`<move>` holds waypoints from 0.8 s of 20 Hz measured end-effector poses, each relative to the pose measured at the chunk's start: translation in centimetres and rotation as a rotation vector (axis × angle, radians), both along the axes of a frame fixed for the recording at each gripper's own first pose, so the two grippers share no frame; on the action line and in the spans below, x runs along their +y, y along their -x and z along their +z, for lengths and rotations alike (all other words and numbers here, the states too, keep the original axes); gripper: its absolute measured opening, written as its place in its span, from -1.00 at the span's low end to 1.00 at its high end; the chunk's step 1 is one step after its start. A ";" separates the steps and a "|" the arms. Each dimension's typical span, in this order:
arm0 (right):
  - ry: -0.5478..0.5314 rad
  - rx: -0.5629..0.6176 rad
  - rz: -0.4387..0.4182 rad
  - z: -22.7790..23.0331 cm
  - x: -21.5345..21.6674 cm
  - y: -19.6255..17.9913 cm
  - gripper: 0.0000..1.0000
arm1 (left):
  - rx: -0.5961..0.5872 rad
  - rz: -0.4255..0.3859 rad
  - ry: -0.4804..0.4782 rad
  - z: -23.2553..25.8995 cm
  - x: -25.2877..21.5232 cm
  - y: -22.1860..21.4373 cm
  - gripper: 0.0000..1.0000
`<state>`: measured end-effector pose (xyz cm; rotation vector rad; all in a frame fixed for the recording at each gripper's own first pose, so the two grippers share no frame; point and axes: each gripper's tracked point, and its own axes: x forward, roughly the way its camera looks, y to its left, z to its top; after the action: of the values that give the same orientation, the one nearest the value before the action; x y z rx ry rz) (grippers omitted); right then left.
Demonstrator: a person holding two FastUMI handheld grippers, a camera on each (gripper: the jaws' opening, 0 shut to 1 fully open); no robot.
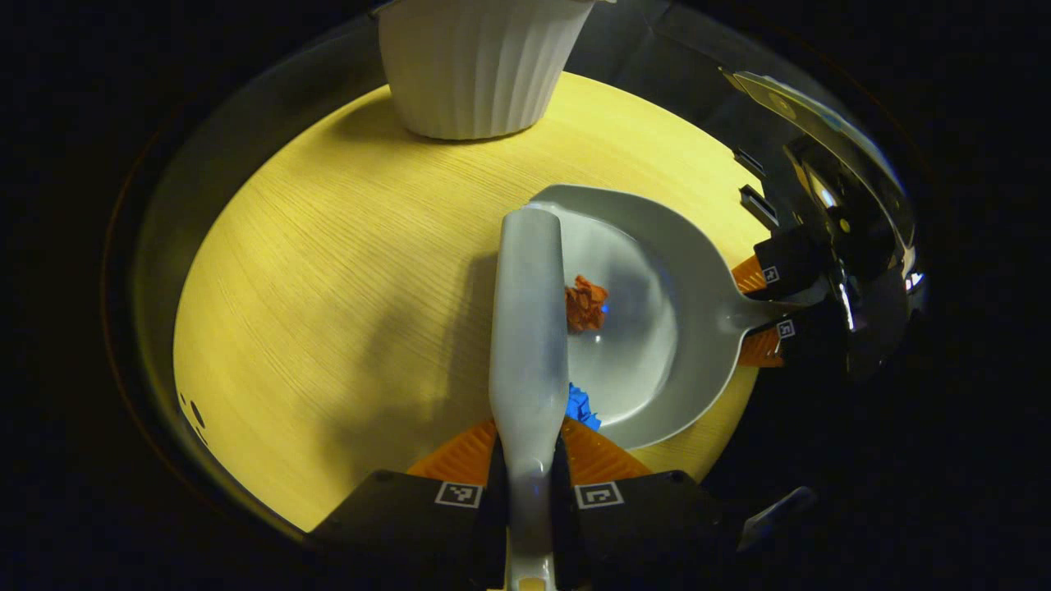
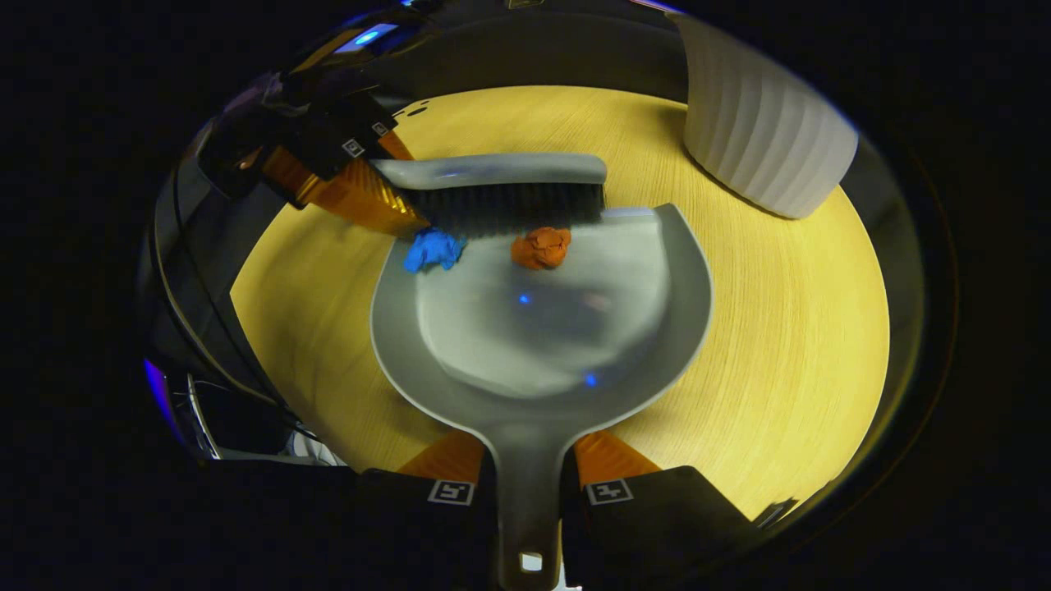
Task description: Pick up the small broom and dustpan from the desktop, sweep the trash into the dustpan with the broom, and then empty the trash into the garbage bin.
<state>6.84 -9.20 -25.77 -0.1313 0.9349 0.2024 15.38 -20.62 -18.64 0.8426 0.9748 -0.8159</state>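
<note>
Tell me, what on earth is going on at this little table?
A person is sweeping up with two handheld tools. The left gripper is shut on the small broom, and the right gripper is shut on the handle of the grey dustpan, which lies on the yellow desktop. The orange paper scrap is already inside the pan; the blue scrap sits right at its edge beside the bristles. The white ribbed garbage bin stands nearby, and nothing has been tipped into it yet.

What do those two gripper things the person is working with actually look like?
Each gripper has two ribbed orange fingers set in blocky black mounts, and every mount carries a small square black-and-white marker. You can see this on the left gripper and the right gripper. Behind the far-off right gripper sits a glossy dark housing with a silvery edge.
</note>
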 end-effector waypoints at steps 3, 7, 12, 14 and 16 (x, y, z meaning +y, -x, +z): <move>0.004 -0.014 -0.019 -0.1 0.1 0.2 -0.31 | -0.063 0.089 0.056 1.2 0.3 0.4 -0.47; -0.011 -0.026 -0.031 0.0 0.4 -0.1 -0.31 | -0.132 0.247 0.262 3.5 1.8 1.2 -0.51; 0.004 -0.058 -0.025 0.5 -0.1 -0.1 -0.31 | -0.231 0.453 0.441 2.5 7.1 3.2 -0.47; 0.019 -0.071 -0.016 0.7 -0.4 -0.2 -0.31 | -0.255 0.518 0.468 0.2 10.6 3.7 -0.47; 0.041 -0.081 -0.008 1.1 -0.5 -0.2 -0.31 | -0.283 0.579 0.470 -1.7 13.5 5.4 -0.46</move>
<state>7.01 -9.74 -24.68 -0.1728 0.8587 0.1691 10.02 -7.11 -20.29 0.2319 0.6790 -0.3810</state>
